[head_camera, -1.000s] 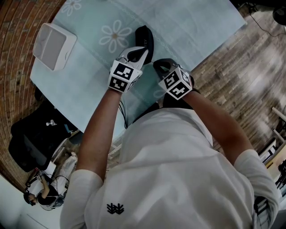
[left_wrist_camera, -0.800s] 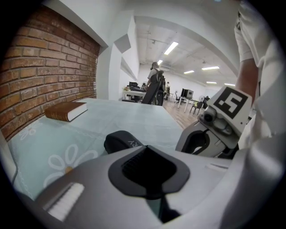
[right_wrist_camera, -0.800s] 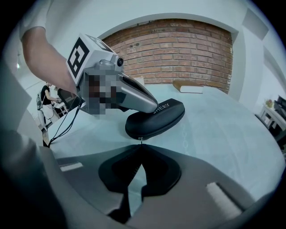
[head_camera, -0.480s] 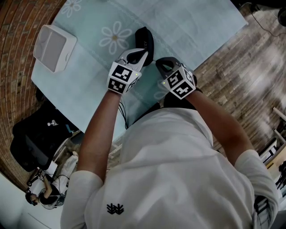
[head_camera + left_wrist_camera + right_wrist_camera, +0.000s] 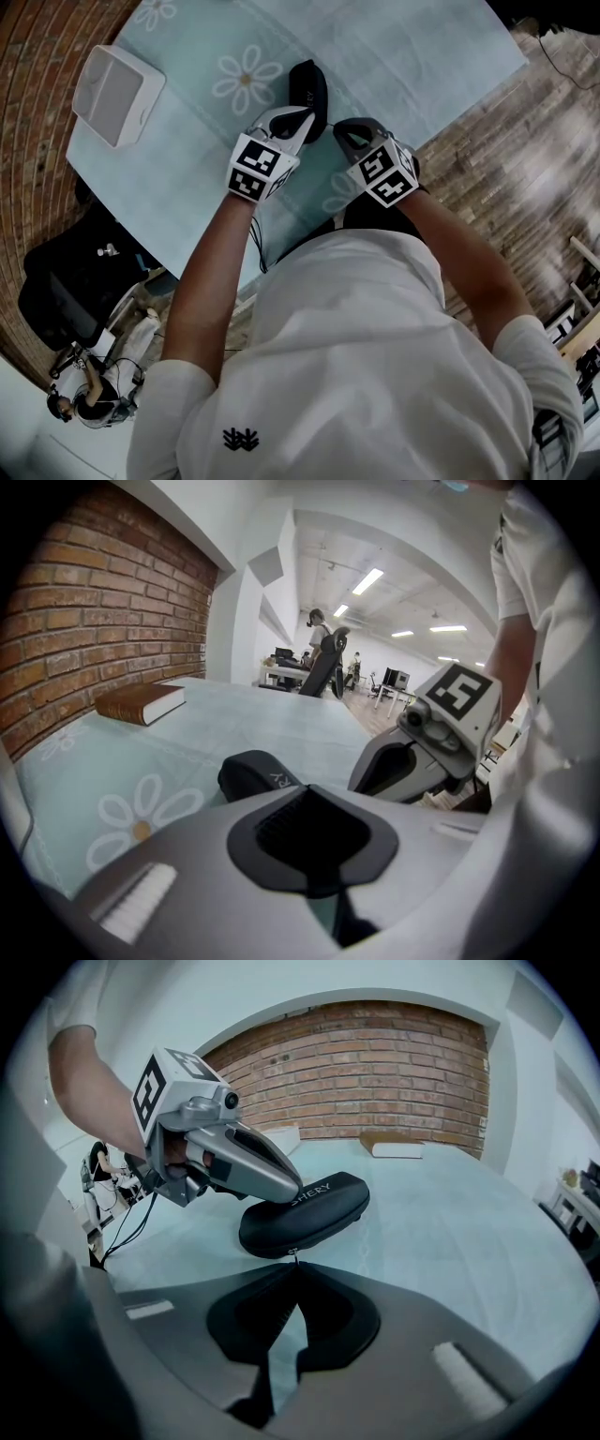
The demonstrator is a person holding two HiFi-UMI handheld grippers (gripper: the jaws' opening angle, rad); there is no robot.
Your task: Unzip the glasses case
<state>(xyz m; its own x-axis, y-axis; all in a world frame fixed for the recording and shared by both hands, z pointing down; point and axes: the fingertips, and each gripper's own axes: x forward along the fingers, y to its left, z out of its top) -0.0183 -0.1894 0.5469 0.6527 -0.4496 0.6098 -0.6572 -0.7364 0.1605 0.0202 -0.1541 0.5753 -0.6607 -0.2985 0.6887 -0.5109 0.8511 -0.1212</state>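
Tablecloth (image 5: pixel 403 56) — glasses case (image 5: pixel 307 84) under closed left hand-held gripper (image 5: pixel 300 116); right hand-held gripper (image 5: pixel 294 1266) pinches zip-pull (image 5: pixel 293 1252).

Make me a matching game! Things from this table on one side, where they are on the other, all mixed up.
1 black oval zip-up glasses case
2 brown hardcover book
3 white square plastic box
4 right tongs

A near a corner of the table
B shut, tips at the case's zipper pull
C under the tip of the left tongs
D lying flat, cover closed

Pairs: 1-C, 2-D, 3-A, 4-B
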